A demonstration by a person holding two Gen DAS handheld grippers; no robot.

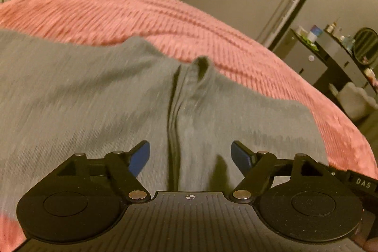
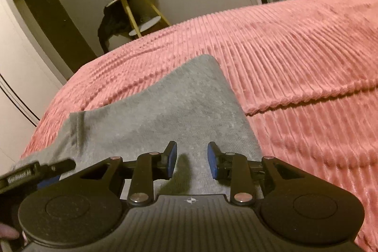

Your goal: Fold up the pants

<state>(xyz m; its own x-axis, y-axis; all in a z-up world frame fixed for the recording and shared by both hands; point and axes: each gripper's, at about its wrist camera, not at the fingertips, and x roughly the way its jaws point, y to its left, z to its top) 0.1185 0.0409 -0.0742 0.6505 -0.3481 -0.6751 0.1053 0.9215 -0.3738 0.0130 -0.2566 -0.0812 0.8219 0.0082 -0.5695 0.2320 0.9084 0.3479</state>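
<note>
Grey pants (image 1: 94,98) lie flat on a pink ribbed bedspread (image 1: 165,15), with a seam and a folded edge running up the middle of the left wrist view. My left gripper (image 1: 191,157) hovers just above the fabric, its blue pads (image 1: 141,157) wide apart and nothing between them. In the right wrist view the pants (image 2: 177,105) end in a corner pointing away over the bedspread (image 2: 295,63). My right gripper (image 2: 191,160) stands over the cloth, open by a narrow gap with no fabric pinched in it.
A side table with yellow legs (image 2: 132,6) stands beyond the bed's far edge. A dark dresser with bottles and a mirror (image 1: 330,51) is off to the right. The bedspread has a raised fold (image 2: 307,98) right of the pants. A black labelled bar (image 2: 35,171) enters at lower left.
</note>
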